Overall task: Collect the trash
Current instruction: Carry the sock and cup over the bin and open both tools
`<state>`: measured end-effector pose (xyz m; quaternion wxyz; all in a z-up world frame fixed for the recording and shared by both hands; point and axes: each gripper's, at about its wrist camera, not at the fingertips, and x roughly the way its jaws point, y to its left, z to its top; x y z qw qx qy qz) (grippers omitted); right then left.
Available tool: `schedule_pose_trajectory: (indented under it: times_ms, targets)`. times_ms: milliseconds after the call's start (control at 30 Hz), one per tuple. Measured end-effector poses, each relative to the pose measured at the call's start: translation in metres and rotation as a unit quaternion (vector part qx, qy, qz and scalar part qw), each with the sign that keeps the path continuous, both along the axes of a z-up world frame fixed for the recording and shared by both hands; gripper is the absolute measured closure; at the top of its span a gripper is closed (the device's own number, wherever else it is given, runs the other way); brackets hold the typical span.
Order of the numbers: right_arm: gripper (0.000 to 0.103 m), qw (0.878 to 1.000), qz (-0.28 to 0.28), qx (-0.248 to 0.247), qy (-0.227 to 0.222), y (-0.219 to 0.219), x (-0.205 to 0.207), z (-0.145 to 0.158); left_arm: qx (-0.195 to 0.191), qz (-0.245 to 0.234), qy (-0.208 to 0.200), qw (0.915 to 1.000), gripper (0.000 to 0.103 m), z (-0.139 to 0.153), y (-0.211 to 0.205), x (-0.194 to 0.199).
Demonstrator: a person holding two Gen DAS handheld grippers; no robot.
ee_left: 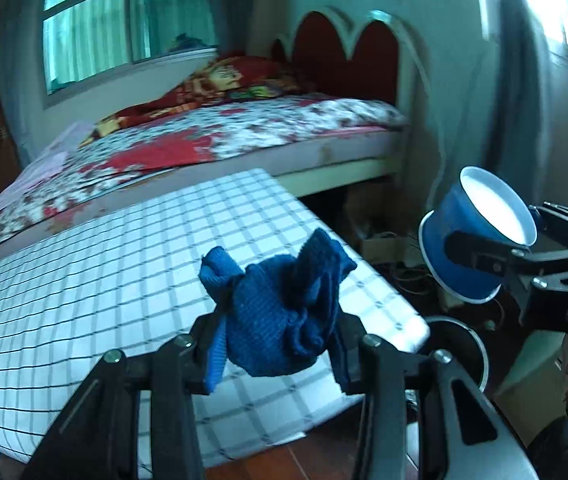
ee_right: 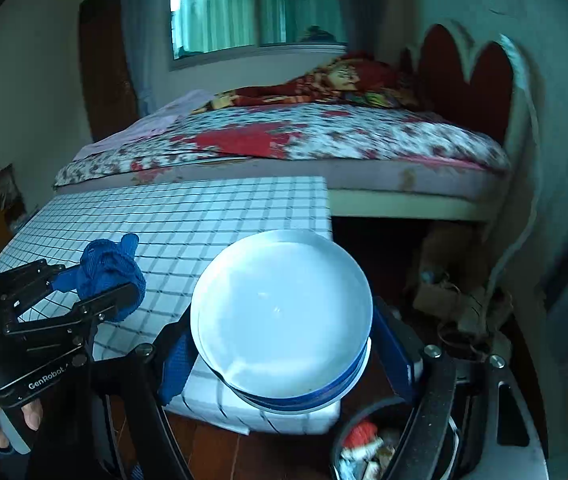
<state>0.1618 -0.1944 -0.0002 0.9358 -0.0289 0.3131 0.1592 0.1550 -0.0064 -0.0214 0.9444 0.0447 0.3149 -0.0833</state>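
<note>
Risk 1: the blue cloth bundle [ee_left: 280, 316] is bunched loosely, with folds sticking out above and beside the jaws. If the grip slackens, or the bundle is let go short of the bin, it is likely to land on the checked tabletop [ee_left: 124, 264] or the wooden floor.

Risk 2: the blue paper cup [ee_right: 284, 320] is thin-walled and tilted, mouth toward the right wrist camera. Too much squeeze could crush it; a release at this tilt could send it rolling off the rim of the trash bin [ee_right: 348, 420] (already part-filled with scraps, lower right of the right wrist view).

Risk 3: both tools converge on the same bin, lower right in the left wrist view. A collision could knock either item loose.

Left gripper [ee_left: 280, 344]: jaws at a narrow setting, pads pressing the cloth bundle from both sides; bundle held clear above the tabletop, centre of the left wrist view.

Right gripper [ee_right: 284, 364]: jaws spread wide, clamped on the cup's blue wall, one finger [ee_left: 472, 256] visible against it. The cup sits centre frame, near the table's corner, above and left of the bin.
</note>
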Motion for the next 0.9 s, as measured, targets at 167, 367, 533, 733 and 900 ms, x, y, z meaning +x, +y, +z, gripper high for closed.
schedule_pose_trajectory:
  times_ms: [167,367,533,733,900]
  targets:
    - [0.023,0.999,-0.032,0.001,0.004,-0.043,-0.025,-0.004,0.0,-0.036,0.003,0.9994,0.06,0.002,-0.044,-0.013]
    - [0.023,0.998,-0.053,0.014,0.009,-0.085,-0.042,-0.018,-0.008,-0.068,0.008,0.9976,0.06,-0.006,-0.086,-0.023]
    - [0.023,0.997,-0.066,0.016,0.023,-0.111,-0.045,-0.037,-0.011,-0.09,0.025,0.9955,0.06,-0.024,-0.11,-0.02]
    - [0.023,0.996,-0.08,0.021,0.039,-0.142,-0.051,-0.058,-0.017,-0.114,0.049,0.9921,0.06,-0.048,-0.137,-0.023]
    - [0.023,0.995,-0.076,0.014,0.06,-0.159,-0.052,-0.081,-0.018,-0.135,0.072,0.9881,0.06,-0.069,-0.158,-0.023]
